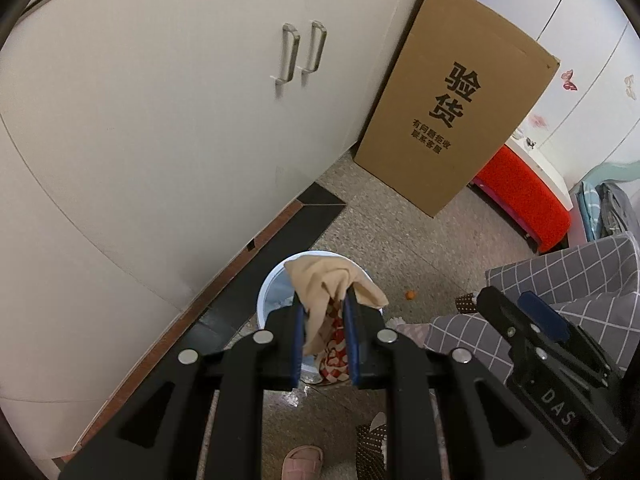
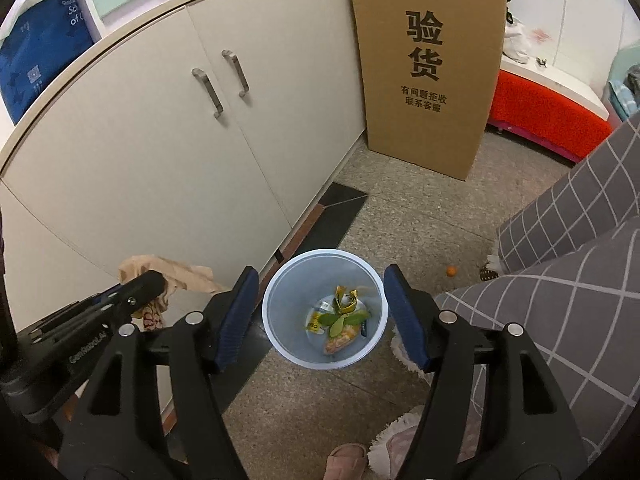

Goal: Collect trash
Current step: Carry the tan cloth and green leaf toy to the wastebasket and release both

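White two-door cabinet [image 2: 168,152] with twin brushed-metal bar handles [image 2: 220,80]. Tall brown cardboard box [image 2: 428,68], black printed characters, standing on speckled grey floor [image 2: 420,220] beside the cabinet. Red fuzzy low bench [image 2: 548,112] behind. Pink slipper [image 2: 346,460] nearest.

Printed in large black characters on the cardboard box [image 2: 428,68] standing on the floor against the cabinet: "验货", with smaller lines beneath, "有问题拒收" and "联系客服". Lettered "DAS" in white on the black body of the right claw [image 1: 540,322] as seen from the left wrist. Partly legible white lettering on the blue bag [image 2: 44,44] on the table's top, beginning "Sc" and "of"; small print on the left claw's [image 2: 144,284] body too blurred to read.
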Available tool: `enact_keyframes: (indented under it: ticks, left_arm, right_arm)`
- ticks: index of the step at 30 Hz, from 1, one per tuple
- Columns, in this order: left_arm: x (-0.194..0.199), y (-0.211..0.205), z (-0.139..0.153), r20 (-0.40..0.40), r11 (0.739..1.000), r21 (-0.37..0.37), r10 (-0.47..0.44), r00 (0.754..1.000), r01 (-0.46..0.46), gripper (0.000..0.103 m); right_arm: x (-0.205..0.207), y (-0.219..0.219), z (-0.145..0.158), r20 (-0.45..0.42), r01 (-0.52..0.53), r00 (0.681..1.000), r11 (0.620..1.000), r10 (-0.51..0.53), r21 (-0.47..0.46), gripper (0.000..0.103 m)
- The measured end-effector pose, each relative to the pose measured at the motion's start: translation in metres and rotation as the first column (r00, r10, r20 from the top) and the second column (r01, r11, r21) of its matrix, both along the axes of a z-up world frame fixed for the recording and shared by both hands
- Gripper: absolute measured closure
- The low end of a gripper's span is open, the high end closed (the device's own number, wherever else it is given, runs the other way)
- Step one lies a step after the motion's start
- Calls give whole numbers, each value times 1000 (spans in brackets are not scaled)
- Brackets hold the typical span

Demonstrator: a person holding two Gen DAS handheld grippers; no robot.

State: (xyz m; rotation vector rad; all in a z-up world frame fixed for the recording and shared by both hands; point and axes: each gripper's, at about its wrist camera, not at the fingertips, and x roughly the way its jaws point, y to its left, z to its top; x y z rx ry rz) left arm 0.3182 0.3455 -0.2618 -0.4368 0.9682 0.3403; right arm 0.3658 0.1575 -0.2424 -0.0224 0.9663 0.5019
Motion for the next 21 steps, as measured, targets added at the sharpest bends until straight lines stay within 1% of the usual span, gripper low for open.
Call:
enact_keyframes:
  ticks: [4,8,10,11,12,13,14,16,19,21]
  left_arm:
    - [6,-4,0,1,1000,2,-18,1000,18,86]
    - [14,-13,6,7,999,6,-38,999,38,85]
    - [19,-17,12,23,999,6,-42,999,42,82]
    - [21,-17,15,35,999,3,-41,999,41,79]
    - [24,-18,19,54,999,-1,-38,998,38,61]
    - [25,-19,22,62,999,-5,-37,997,37,46]
    - [26,-19,24,66,999,-5,-34,997,35,21]
    - [25,-19,29,71,1000,12,-11,997,10,19]
    - [21,-21,32,65,1000,-26,-11,998,13,19]
    - [16,-22,34,64,1000,-21,0,998,1,19]
  right_arm:
    - [-1,-8,6,8,15,1000,1000,-15,24,37]
    - [-1,-21,18,39,65,997,995,-68,70,36]
    - [-2,-29,26,65,95,993,990,-102,101,36]
    - [-3,-32,28,74,106,991,988,-115,112,36]
    - [-3,-36,32,83,120,988,984,-131,129,36]
    - [-3,-39,35,89,128,986,981,-142,142,36]
    - [-4,-43,38,93,142,983,978,-157,155,35]
    - [-2,-48,40,83,151,983,975,-166,165,34]
    - [-3,-51,40,74,156,983,974,-170,166,34]
    - [-6,-52,42,67,149,984,974,-163,170,34]
